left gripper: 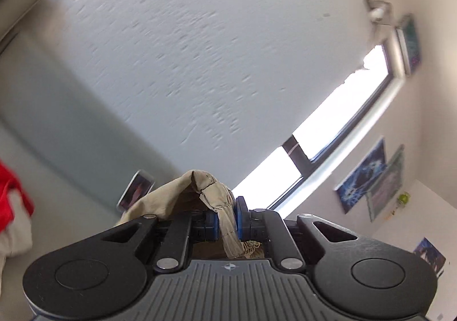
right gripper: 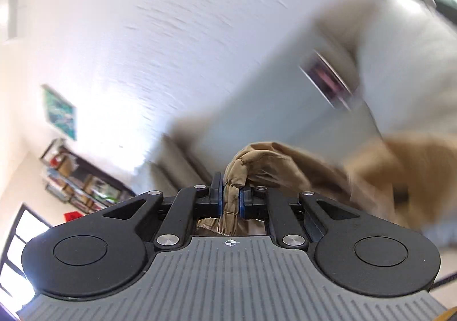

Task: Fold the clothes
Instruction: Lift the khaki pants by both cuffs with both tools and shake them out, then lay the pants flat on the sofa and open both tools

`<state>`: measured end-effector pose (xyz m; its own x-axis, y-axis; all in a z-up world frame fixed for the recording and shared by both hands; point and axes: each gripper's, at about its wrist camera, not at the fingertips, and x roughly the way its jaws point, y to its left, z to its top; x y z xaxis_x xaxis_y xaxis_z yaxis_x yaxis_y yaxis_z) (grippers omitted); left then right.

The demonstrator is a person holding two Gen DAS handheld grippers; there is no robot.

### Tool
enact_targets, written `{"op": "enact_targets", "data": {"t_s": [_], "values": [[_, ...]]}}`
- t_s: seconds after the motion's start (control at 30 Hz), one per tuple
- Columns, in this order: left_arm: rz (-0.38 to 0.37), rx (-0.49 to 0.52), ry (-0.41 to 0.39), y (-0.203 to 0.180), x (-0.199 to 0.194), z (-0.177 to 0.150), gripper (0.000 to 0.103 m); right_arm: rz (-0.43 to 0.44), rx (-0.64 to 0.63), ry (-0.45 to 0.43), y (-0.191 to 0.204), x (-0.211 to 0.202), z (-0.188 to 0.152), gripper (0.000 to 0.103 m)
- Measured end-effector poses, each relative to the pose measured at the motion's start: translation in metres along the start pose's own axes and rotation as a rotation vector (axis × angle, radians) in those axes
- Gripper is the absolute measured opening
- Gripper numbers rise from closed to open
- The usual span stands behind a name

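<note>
A tan garment (left gripper: 174,195) is bunched between the blue pads of my left gripper (left gripper: 227,221), which is shut on a seamed edge of it; the cloth spills to the left behind the fingers. In the right wrist view the same tan garment (right gripper: 274,167) is pinched by my right gripper (right gripper: 230,198), shut on a hemmed fold, and the cloth trails off blurred to the right. Both views tilt up at a textured white ceiling. The rest of the garment hangs out of sight below.
A bright window (left gripper: 337,127) and wall pictures (left gripper: 362,175) are at the right of the left wrist view, red cloth (left gripper: 14,195) at its left edge. A dark shelf unit (right gripper: 82,181) and a picture (right gripper: 60,112) show left in the right wrist view.
</note>
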<state>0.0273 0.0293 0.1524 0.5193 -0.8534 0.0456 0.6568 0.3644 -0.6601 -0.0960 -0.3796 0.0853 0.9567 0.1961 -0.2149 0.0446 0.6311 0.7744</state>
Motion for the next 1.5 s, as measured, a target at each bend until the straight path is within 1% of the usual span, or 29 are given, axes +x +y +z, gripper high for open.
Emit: {"op": "enact_targets", "data": {"t_s": [0.07,0.1,0.13,0.17,0.2,0.23,0.27,0.3,0.33,0.37,0.43,0.47,0.53,0.6,0.67,0.7,0.77,0.87,0.93,0.97,1.0,1.07,1.1,1.17,1.23,1.27,1.33,1.43,1.5], "values": [[-0.089,0.098,-0.072,-0.048,-0.020,0.022,0.009,0.074,-0.118,-0.124,0.058,-0.031,0.016,0.010],[-0.111,0.147,-0.106,-0.068,-0.030,0.028,0.010,0.112,-0.182,-0.200,0.084,-0.049,0.019,0.010],[-0.104,0.199,-0.132,-0.084,-0.036,0.031,0.011,0.147,-0.245,-0.272,0.108,-0.067,0.021,0.010],[-0.062,0.226,-0.128,-0.093,-0.036,0.033,0.012,0.170,-0.307,-0.335,0.127,-0.081,0.019,0.011],[-0.001,0.197,-0.080,-0.094,-0.030,0.036,0.011,0.186,-0.360,-0.386,0.144,-0.093,0.016,0.011],[0.048,0.130,-0.016,-0.090,-0.023,0.038,0.009,0.170,-0.372,-0.381,0.149,-0.096,0.014,0.011],[0.060,0.082,0.034,-0.085,-0.019,0.039,0.008,0.117,-0.332,-0.300,0.147,-0.088,0.018,0.011],[0.051,0.061,0.077,-0.084,-0.016,0.037,0.008,0.072,-0.284,-0.223,0.143,-0.080,0.022,0.010],[0.027,0.058,0.098,-0.085,-0.019,0.034,0.008,0.056,-0.217,-0.167,0.134,-0.075,0.027,0.010],[-0.014,0.078,0.089,-0.091,-0.030,0.031,0.008,0.054,-0.181,-0.159,0.129,-0.079,0.030,0.010],[-0.097,0.116,0.055,-0.105,-0.055,0.031,0.009,0.070,-0.215,-0.219,0.136,-0.102,0.026,0.010],[-0.123,0.116,0.042,-0.111,-0.061,0.034,0.010,0.101,-0.247,-0.254,0.143,-0.116,0.023,0.010],[-0.137,0.108,0.031,-0.118,-0.068,0.041,0.012,0.157,-0.289,-0.289,0.157,-0.138,0.022,0.010],[-0.090,0.100,0.031,-0.118,-0.066,0.046,0.013,0.184,-0.317,-0.290,0.169,-0.145,0.024,0.010],[-0.018,0.091,0.059,-0.101,-0.042,0.050,0.016,0.207,-0.344,-0.290,0.179,-0.152,0.026,0.011],[0.022,0.083,0.078,-0.091,-0.027,0.051,0.017,0.197,-0.352,-0.286,0.180,-0.147,0.028,0.011],[0.117,0.035,0.143,-0.053,0.017,0.053,0.018,0.145,-0.335,-0.252,0.169,-0.119,0.036,0.011],[0.268,-0.055,0.257,0.013,0.091,0.054,0.014,-0.033,-0.240,-0.127,0.126,-0.033,0.060,0.011],[0.334,-0.051,0.278,0.034,0.131,0.061,0.013,-0.165,-0.187,-0.044,0.092,0.029,0.076,0.011],[0.343,-0.033,0.269,0.036,0.145,0.067,0.013,-0.215,-0.169,-0.027,0.076,0.058,0.085,0.011],[0.322,-0.001,0.234,0.028,0.152,0.076,0.013,-0.235,-0.144,-0.026,0.064,0.077,0.095,0.011],[0.233,0.057,0.125,0.001,0.148,0.099,0.013,-0.215,-0.109,-0.083,0.059,0.091,0.117,0.011],[0.182,0.088,0.075,-0.014,0.141,0.108,0.013,-0.185,-0.134,-0.123,0.067,0.084,0.127,0.011],[0.103,0.171,0.004,-0.042,0.120,0.111,0.014,-0.113,-0.238,-0.208,0.101,0.060,0.141,0.011],[0.067,0.227,-0.019,-0.053,0.099,0.096,0.015,-0.041,-0.335,-0.273,0.124,0.029,0.145,0.011],[0.063,0.247,-0.015,-0.053,0.090,0.082,0.015,-0.010,-0.363,-0.286,0.128,0.015,0.141,0.011],[0.083,0.276,0.021,-0.043,0.075,0.045,0.015,0.005,-0.375,-0.280,0.122,-0.006,0.121,0.011],[0.159,0.235,0.156,0.011,0.069,-0.033,0.015,-0.036,-0.372,-0.226,0.088,-0.017,0.074,0.011],[0.231,0.094,0.295,0.070,0.075,-0.092,0.014,-0.098,-0.309,-0.156,0.042,-0.014,0.033,0.011]]}}
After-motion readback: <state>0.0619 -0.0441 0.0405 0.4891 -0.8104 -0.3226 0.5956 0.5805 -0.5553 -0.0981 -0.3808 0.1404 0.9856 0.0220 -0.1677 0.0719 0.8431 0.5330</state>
